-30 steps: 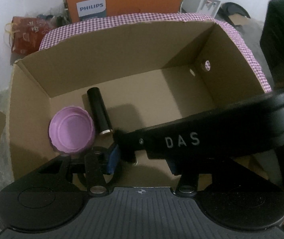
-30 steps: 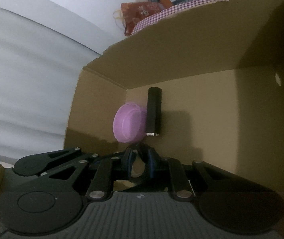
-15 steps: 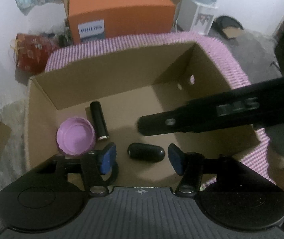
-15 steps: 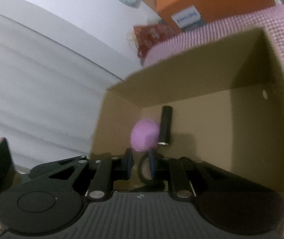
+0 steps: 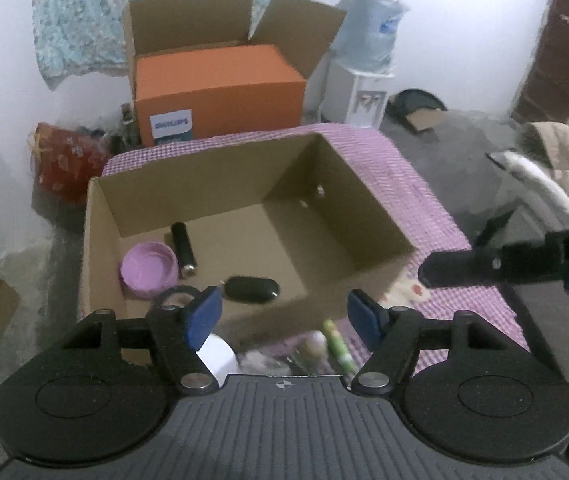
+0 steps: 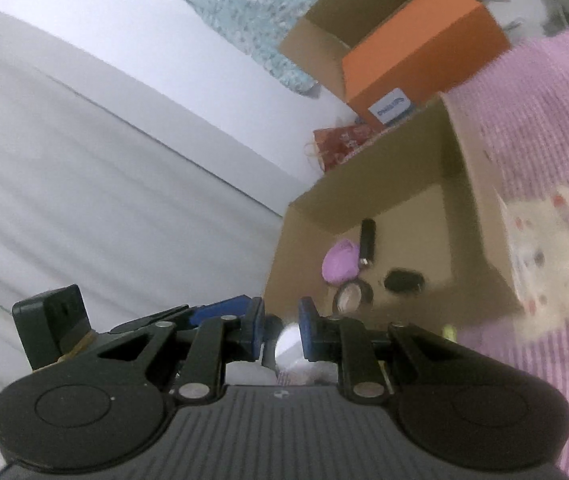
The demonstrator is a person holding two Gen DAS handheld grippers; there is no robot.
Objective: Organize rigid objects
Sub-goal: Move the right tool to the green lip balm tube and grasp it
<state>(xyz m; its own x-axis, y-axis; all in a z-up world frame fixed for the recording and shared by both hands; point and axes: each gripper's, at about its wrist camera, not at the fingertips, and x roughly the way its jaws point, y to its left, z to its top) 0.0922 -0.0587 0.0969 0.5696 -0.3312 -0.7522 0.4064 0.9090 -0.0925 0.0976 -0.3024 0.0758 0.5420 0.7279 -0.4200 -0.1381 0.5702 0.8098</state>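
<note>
Purple checked cloth covers the table point(image 5: 424, 208), and an open cardboard box point(image 5: 96, 240) sits toward its left edge. Inside lie a shallow lilac plastic lid point(image 5: 148, 266), a smooth black cylinder point(image 5: 183, 248) with a metal end, a glossy black oval case point(image 5: 252, 289) and a dark ring point(image 5: 176, 294).

More rigid pieces wait at the table's near edge, just outside the box: a white roll point(image 5: 216, 354) and a slim green tube point(image 5: 338, 344), both blurred.

The left tongs point(image 5: 284, 316) hang above the box's near wall; their jaws have just been opening and stand spread and empty. The right tongs point(image 6: 280, 332) are narrowly parted and pinch nothing.

The risks, as I judge them:
- The roll and tube are round and slick, so they may squirt out of a pinch or roll off the edge.
- The light box could be shoved if the tongs clip its near wall.
- The right tongs would need to spread first.
</note>
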